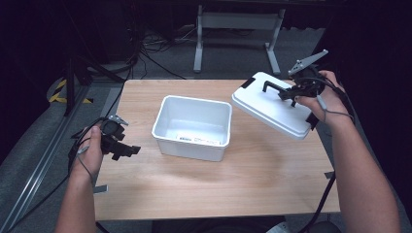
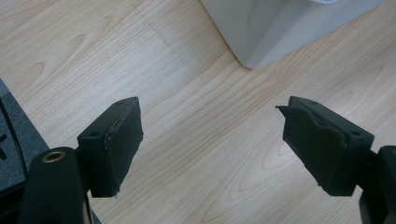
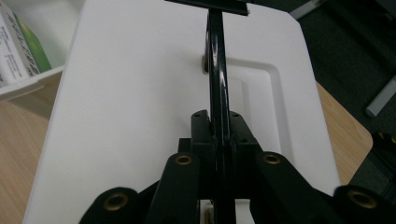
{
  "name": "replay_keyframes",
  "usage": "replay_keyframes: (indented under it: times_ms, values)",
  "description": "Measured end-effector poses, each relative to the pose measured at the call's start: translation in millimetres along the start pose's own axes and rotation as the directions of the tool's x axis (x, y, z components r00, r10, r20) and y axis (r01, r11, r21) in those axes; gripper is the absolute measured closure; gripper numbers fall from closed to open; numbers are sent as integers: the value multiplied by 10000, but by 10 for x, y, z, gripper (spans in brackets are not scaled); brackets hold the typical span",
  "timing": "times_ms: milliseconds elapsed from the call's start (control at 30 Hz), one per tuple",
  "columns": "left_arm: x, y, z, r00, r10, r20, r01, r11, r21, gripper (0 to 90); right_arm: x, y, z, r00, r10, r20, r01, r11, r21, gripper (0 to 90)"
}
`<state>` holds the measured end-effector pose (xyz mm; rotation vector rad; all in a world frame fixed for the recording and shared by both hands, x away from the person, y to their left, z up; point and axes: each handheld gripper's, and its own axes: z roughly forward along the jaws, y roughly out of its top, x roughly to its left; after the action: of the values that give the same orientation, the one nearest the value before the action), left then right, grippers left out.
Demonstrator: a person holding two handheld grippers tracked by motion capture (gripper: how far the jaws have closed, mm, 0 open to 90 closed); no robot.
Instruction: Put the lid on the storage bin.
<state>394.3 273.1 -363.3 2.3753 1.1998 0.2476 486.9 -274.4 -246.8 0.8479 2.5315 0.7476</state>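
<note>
Already the white lid [image 1: 272, 110] is held tilted above the worktop [image 1: 204, 187], right of the open bin [image 1: 193, 127], its black handle [image 3: 217, 70] pinched by the right tongs [image 1: 290, 93]. Setting down is judged outstanding. The left tongs [image 2: 210, 140] are spread, empty.

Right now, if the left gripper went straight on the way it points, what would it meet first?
The left gripper, jaws open, points down at the bare wooden table, so it would probably meet the tabletop first. The white bin lies further along that line, its corner just beyond; depth is hard to judge.
</note>
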Motion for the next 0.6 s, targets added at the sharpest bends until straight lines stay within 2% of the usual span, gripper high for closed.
replay_keyframes:
  times_ms: [167,367,600]
  values:
    - [-11,4,-2,10000,11,-32,-11,10000,-51,206,-124,-135,65,9990,453,39,-454,9988,192,844]
    - [-8,6,8,10000,80,-9,-80,10000,8,205,-259,-344,235,9960,888,113,-893,9943,588,844]
    - [0,9,14,10000,20,-29,-20,10000,-41,206,-270,-544,479,9944,1054,89,-1057,9886,1073,844]
